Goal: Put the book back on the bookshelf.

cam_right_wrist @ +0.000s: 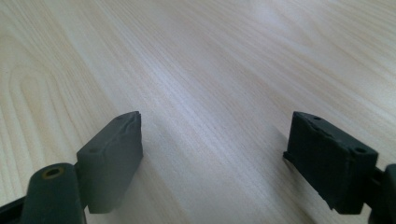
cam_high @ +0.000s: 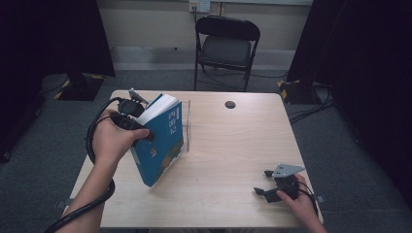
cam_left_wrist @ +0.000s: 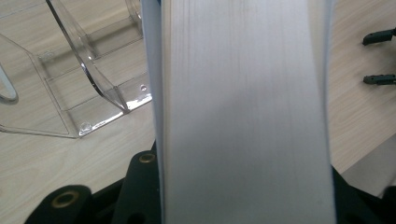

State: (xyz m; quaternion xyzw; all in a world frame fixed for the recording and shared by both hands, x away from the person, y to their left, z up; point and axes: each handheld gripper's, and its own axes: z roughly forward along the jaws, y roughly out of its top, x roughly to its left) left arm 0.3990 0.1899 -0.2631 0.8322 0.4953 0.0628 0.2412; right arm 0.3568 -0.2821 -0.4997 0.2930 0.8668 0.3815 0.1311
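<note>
Two hand-held grippers here: right hand-held gripper (cam_high: 268,182) idles at 5 o'clock, jaws apart over bare woodgrain worktop (cam_high: 233,145). Left hand-held gripper (cam_high: 137,127) at 9 o'clock is clamped on the blue paperback book (cam_high: 163,145), tilted, lower corner on the worktop. Feels stiff but glossy and slippery-looking; grip across the page block. Clear acrylic stand (cam_left_wrist: 88,88) sits just beyond.

A pale wooden tabletop (cam_high: 228,145) stands on grey carpet (cam_high: 340,160). At twelve o'clock, a black folding chair (cam_high: 227,46) backs onto a beige wall (cam_high: 145,22). Dark curtains (cam_high: 369,53) hang at three and nine o'clock.
</note>
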